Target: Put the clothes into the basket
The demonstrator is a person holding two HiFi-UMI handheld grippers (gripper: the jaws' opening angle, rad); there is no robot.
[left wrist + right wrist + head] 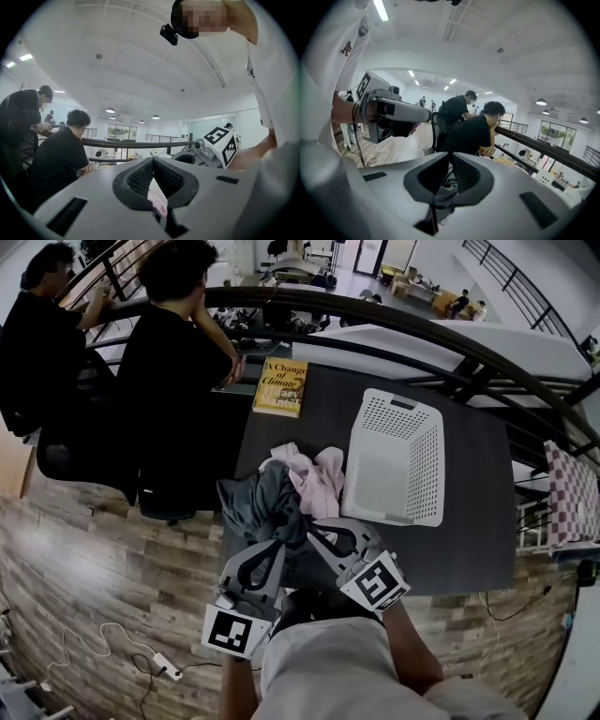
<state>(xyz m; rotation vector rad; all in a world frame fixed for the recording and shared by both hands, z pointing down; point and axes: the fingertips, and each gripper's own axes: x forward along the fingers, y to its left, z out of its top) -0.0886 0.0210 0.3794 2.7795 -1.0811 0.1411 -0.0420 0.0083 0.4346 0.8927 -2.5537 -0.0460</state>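
Observation:
A grey garment (262, 507) and a pink garment (317, 476) lie bunched on the dark table (469, 540), just left of the white perforated basket (375, 427). Both grippers reach into the pile from the near edge. My left gripper (272, 547) has its tips under the grey folds. In the left gripper view its jaws (151, 161) meet at the tips with pale pink cloth (157, 201) pinched between the pads. My right gripper (315, 529) is shut, and the right gripper view shows grey cloth (443, 194) caught between its pads (450, 158).
A yellow book (281, 387) lies at the table's far left corner. Two seated people (178, 362) in black are at the far left, next to a curved dark railing (422, 324). A checkered cloth (572, 493) hangs at the right. Cables lie on the wooden floor (94, 549).

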